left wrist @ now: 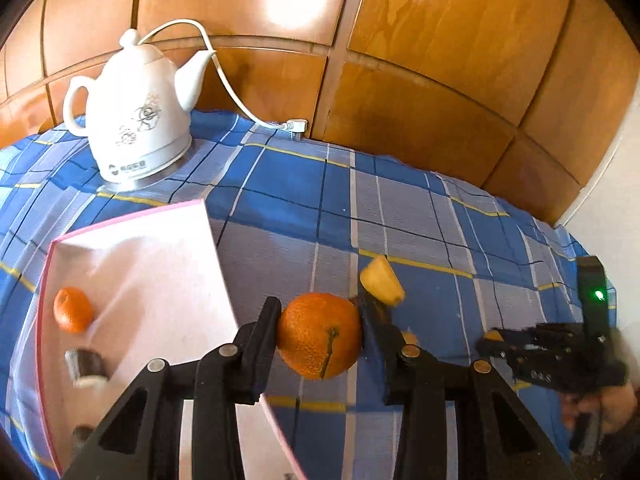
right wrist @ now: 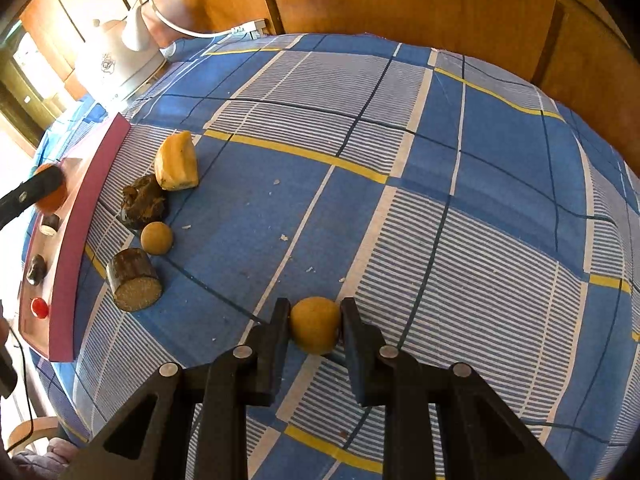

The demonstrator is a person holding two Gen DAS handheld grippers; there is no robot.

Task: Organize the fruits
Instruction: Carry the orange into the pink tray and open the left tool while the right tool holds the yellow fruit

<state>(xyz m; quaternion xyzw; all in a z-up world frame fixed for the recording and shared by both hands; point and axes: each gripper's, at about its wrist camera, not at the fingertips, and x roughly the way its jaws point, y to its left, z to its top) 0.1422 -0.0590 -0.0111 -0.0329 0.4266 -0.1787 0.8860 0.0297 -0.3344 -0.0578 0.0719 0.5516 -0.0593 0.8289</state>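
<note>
We see two grippers. The left gripper clamps one orange, stem facing the camera, above the table beside the pink tray. The right gripper pinches one yellow ball. Only its view shows beyond-left another ball, two brown pieces and a yellow wedge.
</note>
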